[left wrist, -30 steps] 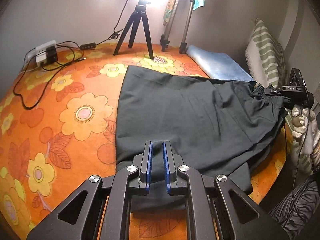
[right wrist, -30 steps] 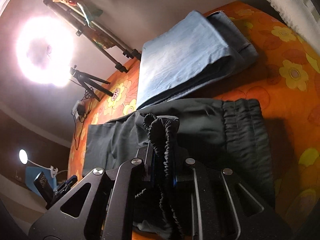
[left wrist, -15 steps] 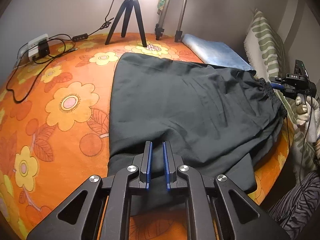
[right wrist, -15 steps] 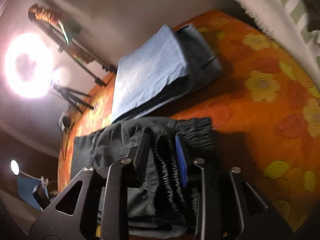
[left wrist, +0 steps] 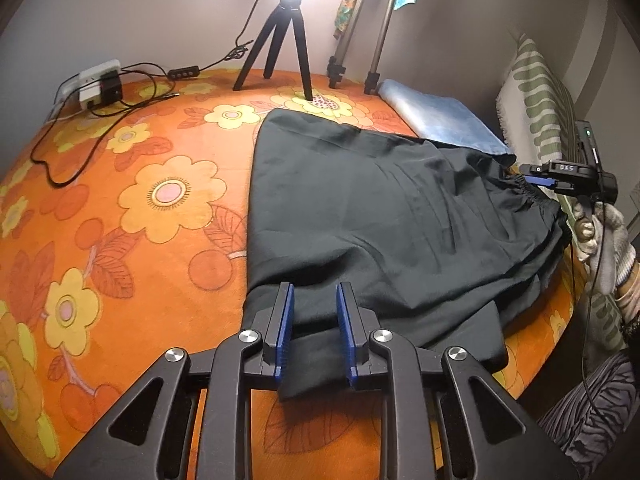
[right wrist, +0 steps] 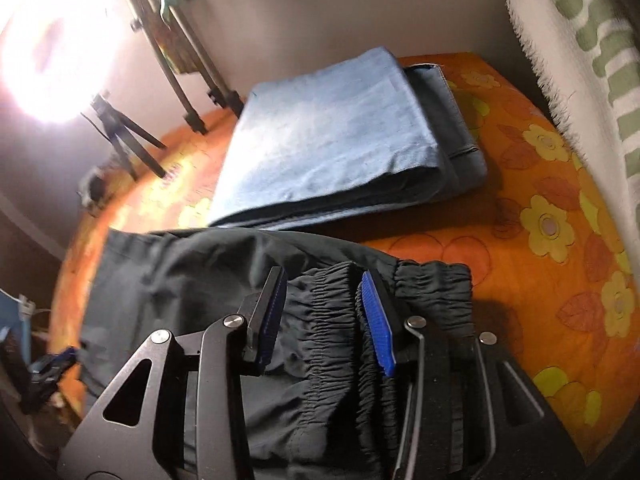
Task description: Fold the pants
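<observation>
- The left gripper [left wrist: 316,300] has its blue-padded jaws spread apart, straddling the hem end of the dark pants [left wrist: 392,224] without pinching the cloth.
- The right gripper [right wrist: 324,292] is likewise parted, its pads on either side of the gathered elastic waistband [right wrist: 332,320], which lies loose between them.
- The pants are dark grey-green, spread flat on the orange flowered bedspread [left wrist: 120,220], one layer folded over the other, with soft creases and a lower layer poking out at the near corner.
- Just beyond the pants lies a folded blue garment [right wrist: 336,140], touching or nearly touching their far edge.
- A striped pillow [left wrist: 536,96] stands past the waistband end; tripods [left wrist: 280,40] stand beyond the hem side.
- The right wrist view is blurred at its left, and glare from the lamp [right wrist: 48,40] washes out detail there.
- The grippers' own frames hide the cloth beneath them.
</observation>
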